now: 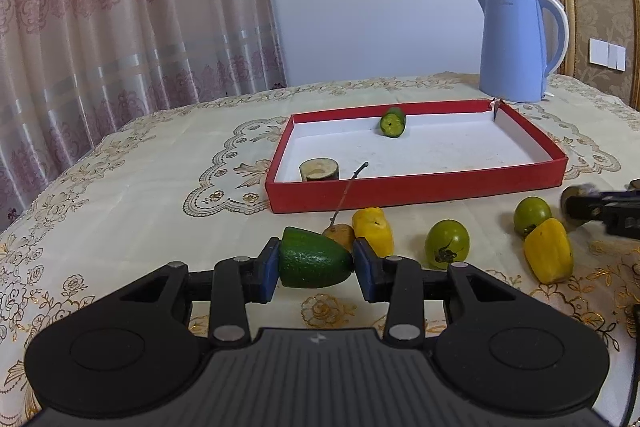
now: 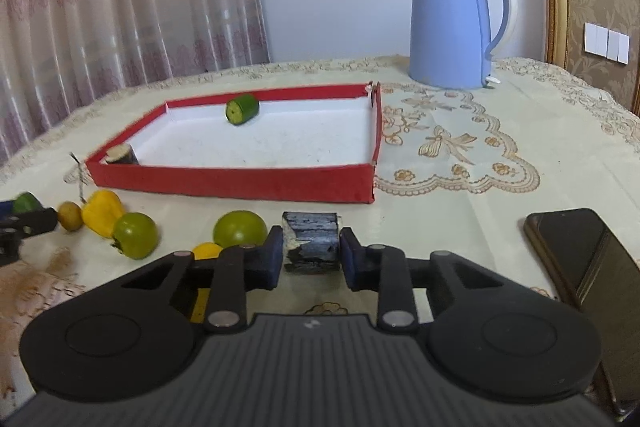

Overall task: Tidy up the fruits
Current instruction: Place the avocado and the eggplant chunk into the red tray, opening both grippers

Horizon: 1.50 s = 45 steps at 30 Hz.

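Two grips set | your left hand-held gripper (image 1: 316,265) clamps the green avocado piece (image 1: 312,263) | your right hand-held gripper (image 2: 311,253) clamps the dark chunk (image 2: 311,241) | red tray (image 2: 240,183) lies straight ahead, mid-bench, nearer your right.

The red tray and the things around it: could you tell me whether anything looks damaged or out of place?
Yes. The red tray has a split far right corner, its walls standing apart. The dark chunk in the right hand-held gripper is chipped pale along its lower edge. A black phone lies among the fruit.
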Each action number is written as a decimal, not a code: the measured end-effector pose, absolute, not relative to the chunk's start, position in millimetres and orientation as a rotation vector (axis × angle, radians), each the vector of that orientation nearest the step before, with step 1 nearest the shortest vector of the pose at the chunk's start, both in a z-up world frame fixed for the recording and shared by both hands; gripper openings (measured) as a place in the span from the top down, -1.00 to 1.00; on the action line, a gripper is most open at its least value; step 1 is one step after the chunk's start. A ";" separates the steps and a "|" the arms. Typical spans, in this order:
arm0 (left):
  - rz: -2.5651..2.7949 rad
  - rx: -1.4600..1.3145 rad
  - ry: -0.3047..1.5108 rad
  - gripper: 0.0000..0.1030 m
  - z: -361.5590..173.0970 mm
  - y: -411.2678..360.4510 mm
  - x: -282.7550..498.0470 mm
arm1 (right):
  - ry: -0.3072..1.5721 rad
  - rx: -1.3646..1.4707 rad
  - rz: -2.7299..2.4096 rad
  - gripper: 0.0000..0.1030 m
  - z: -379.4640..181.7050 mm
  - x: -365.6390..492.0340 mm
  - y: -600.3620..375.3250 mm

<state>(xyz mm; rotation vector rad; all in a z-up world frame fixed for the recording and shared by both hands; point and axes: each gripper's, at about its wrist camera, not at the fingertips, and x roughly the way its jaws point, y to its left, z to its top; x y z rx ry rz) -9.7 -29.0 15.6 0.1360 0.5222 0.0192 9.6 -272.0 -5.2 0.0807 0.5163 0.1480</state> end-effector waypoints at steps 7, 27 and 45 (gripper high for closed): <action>0.023 0.145 0.542 0.27 13.8 -32.4 -3.9 | 0.474 0.061 0.167 0.45 5.4 -2.2 -273.9; 0.016 0.223 0.505 0.26 38.4 -65.6 49.2 | 0.455 0.086 0.182 0.45 6.1 -6.3 -285.0; 0.025 0.308 0.585 0.26 28.0 -101.9 136.0 | 0.453 0.106 0.182 0.45 5.6 -9.1 -294.7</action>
